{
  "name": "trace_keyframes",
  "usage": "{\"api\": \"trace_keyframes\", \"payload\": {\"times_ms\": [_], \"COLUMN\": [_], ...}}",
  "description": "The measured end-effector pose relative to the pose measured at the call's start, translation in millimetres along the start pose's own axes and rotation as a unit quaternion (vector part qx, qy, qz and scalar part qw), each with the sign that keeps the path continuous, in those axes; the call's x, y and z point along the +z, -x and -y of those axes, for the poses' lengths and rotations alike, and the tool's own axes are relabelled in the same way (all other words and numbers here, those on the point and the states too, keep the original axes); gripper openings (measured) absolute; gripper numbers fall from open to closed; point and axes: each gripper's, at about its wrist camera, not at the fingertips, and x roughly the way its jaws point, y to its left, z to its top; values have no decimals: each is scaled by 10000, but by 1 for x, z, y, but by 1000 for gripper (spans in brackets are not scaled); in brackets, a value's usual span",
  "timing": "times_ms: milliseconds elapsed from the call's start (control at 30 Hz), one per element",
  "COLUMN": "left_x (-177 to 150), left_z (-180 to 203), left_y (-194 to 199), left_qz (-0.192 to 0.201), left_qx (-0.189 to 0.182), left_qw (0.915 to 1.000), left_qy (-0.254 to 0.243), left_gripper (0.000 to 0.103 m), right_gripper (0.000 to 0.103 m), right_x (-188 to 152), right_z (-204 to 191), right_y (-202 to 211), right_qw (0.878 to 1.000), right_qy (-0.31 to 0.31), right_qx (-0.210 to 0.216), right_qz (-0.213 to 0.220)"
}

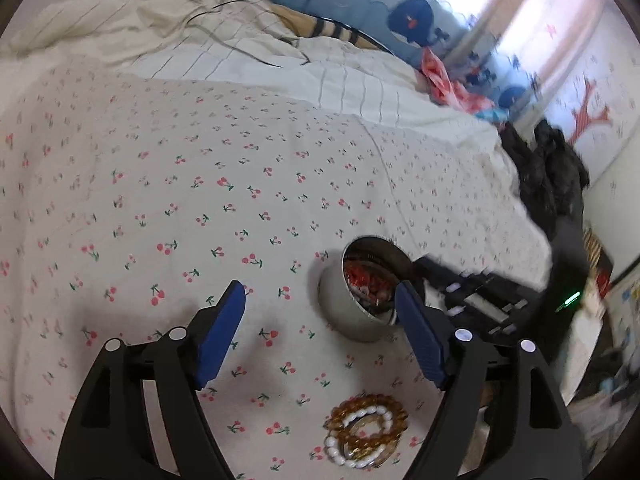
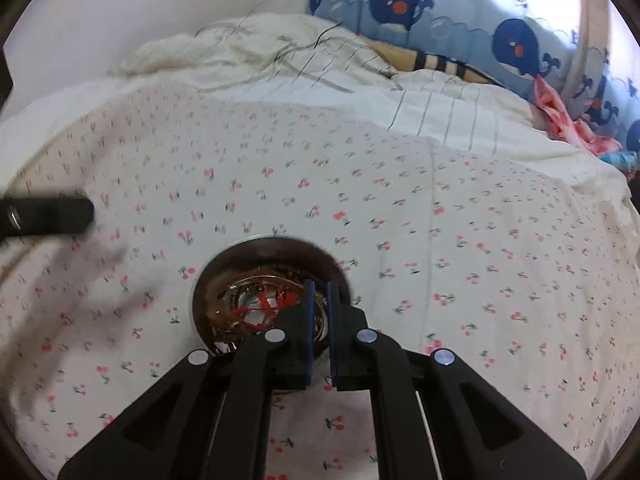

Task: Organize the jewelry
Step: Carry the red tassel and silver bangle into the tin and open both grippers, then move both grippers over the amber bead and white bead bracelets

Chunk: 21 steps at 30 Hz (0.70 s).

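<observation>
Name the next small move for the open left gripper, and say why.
Probably bring the left gripper back and down over the bead bracelets. They lie loose on the cherry-print sheet outside the metal tin, which already holds jewelry. Its jaws stand open and empty.

We see daylight flare white through the curtain point(image 1: 532, 20), washing it out; motion blur smears everything near it, soft shadows fall on the bed sheet point(image 2: 100, 280), and fisheye edges bend dark.
</observation>
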Motion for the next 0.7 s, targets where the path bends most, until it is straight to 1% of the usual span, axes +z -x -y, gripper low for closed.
{"api": "trace_keyframes", "payload": {"times_ms": [67, 100, 133, 167, 200, 267, 300, 367, 433, 500, 600, 700], "left_x": [-6, -11, -20, -26, -34, -50, -58, -70, -76, -80, -87, -91], "left_z": [6, 7, 8, 8, 9, 11, 14, 22, 32, 33, 30, 33], "left_y": [4, 6, 7, 7, 7, 3, 1, -4, -13, -20, -30, -35], "left_qz": [-21, -48, -110, -169, -247, -439, -553, -693, -746, -809, -1011, -1095], "left_qx": [58, 54, 45, 45, 63, 63, 81, 167, 334, 530, 673, 760], "left_qw": [9997, 9995, 9992, 9990, 9986, 9974, 9962, 9931, 9889, 9863, 9828, 9784], "left_qy": [-223, -294, -376, -421, -461, -562, -665, -928, -1242, -1338, -1389, -1578], "left_gripper": [74, 74, 74, 74, 74, 74, 74, 74, 74, 74, 74, 74], "right_gripper": [9, 19, 39, 47, 51, 51, 51, 51, 53, 58, 58, 59], "right_x": [-5, -11, -18, -25, -35, -51, -60, -67, -67, -65, -67, -68], "right_z": [5, 7, 9, 10, 11, 12, 12, 8, 5, 5, 6, 10], "right_y": [22, 33, 41, 48, 54, 60, 63, 66, 67, 64, 56, 52], "right_qw": [10000, 9999, 9998, 9997, 9993, 9980, 9975, 9977, 9976, 9973, 9962, 9960], "right_qy": [-55, -64, -77, -102, -129, -231, -266, -235, -246, -311, -403, -450], "right_qx": [50, 122, 171, 212, 329, 526, 542, 482, 532, 557, 608, 574], "right_qz": [64, 38, 16, 2, -82, -258, -360, -418, -381, -362, -466, -508]}}
